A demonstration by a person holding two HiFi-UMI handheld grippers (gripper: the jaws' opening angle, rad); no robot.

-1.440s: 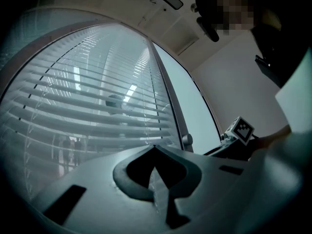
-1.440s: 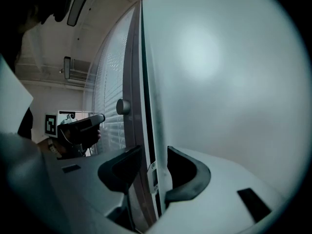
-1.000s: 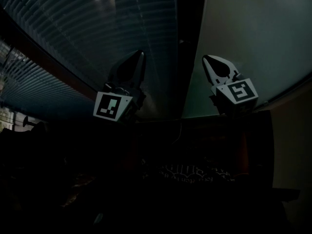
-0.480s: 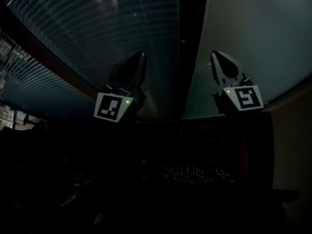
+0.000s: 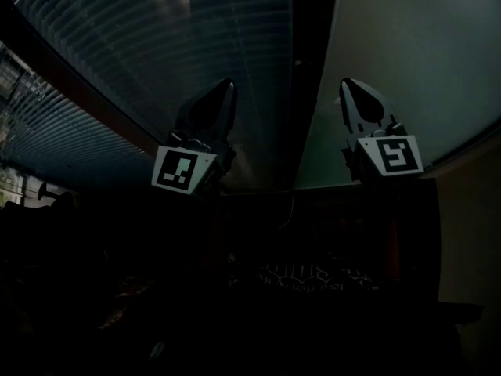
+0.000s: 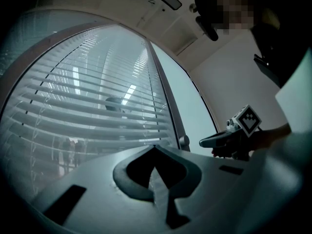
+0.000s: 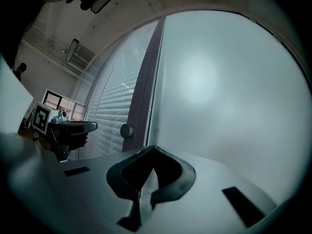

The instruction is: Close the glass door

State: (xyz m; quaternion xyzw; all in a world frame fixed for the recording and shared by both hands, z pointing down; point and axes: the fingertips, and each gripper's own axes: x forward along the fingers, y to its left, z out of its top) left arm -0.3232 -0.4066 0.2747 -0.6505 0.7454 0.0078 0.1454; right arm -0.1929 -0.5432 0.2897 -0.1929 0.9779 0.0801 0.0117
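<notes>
A glass panel with horizontal blinds (image 5: 180, 45) stands at the left and a frosted glass panel (image 5: 407, 53) at the right. A dark upright frame (image 5: 305, 77) runs between them. It carries a small round knob (image 6: 184, 142) (image 7: 126, 130). My left gripper (image 5: 227, 84) (image 6: 155, 147) is shut with nothing in it and points at the blinds panel, just left of the frame. My right gripper (image 5: 347, 83) (image 7: 155, 147) is shut and empty too, its tip close to the frosted panel right of the frame. Each gripper appears in the other's view: the right gripper (image 6: 219, 139), the left gripper (image 7: 78, 126).
The lower half of the head view is very dark, with a dark ledge (image 5: 313, 210) below the panels. A person in dark clothes (image 6: 273, 38) is at the upper right of the left gripper view. A lit window (image 7: 53, 101) lies far left.
In the head view my right gripper has risen slightly and shifted a little right along the frosted panel. The left gripper has stayed where it was.
</notes>
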